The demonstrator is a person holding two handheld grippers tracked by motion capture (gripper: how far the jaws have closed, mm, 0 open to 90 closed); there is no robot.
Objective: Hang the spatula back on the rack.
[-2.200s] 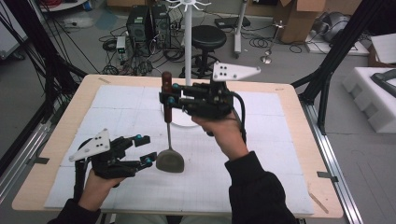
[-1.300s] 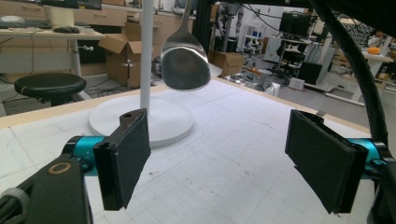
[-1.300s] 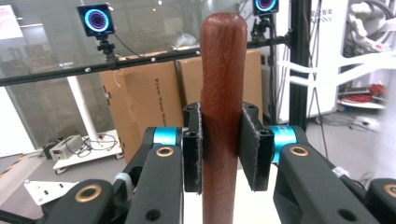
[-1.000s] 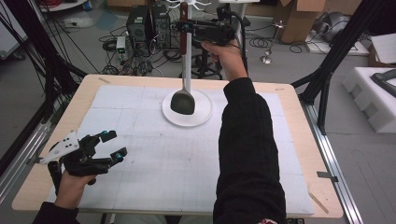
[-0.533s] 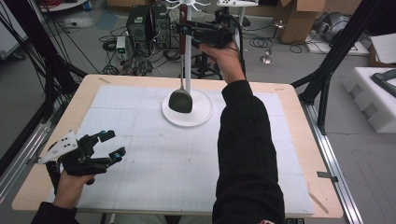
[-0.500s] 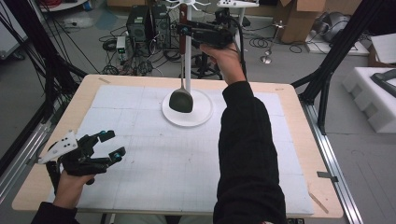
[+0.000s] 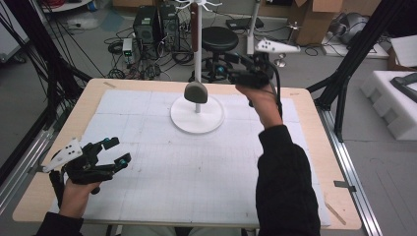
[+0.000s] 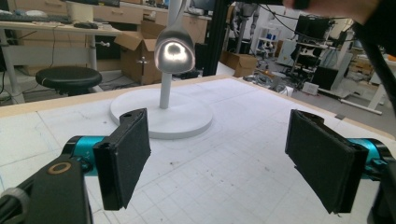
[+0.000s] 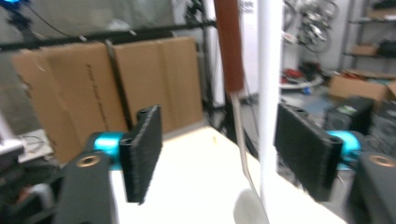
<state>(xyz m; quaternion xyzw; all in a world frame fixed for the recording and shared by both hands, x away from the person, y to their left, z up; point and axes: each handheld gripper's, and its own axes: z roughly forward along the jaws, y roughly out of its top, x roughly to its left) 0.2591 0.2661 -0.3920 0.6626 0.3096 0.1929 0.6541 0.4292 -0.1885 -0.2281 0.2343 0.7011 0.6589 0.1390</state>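
A spatula with a brown handle (image 7: 194, 24) and a grey head (image 7: 195, 91) hangs from the top of a white stand (image 7: 197, 64), whose round base (image 7: 196, 123) sits at the table's far middle. My right gripper (image 7: 225, 63) hovers just right of the stand and points at it. Its jaws have just been opening and hold nothing. In the right gripper view (image 9: 219, 158) the handle (image 9: 229, 46) and pole (image 9: 270, 93) stand beyond the parted jaws. My left gripper (image 7: 117, 150) rests open and empty at the front left. The left gripper view (image 8: 219, 163) faces the spatula head (image 8: 174, 51).
A white gridded mat (image 7: 196, 167) covers the wooden table (image 7: 314, 162). Behind the far edge stand a black stool (image 7: 220, 37), computer cases (image 7: 157, 22) and cables. Black frame legs (image 7: 344, 73) rise at the right, beside white foam (image 7: 393, 108).
The right gripper let go of the spatula handle, opened, and dropped down and to the right, away from the stand's top. The spatula stays hanging. The left gripper has not moved.
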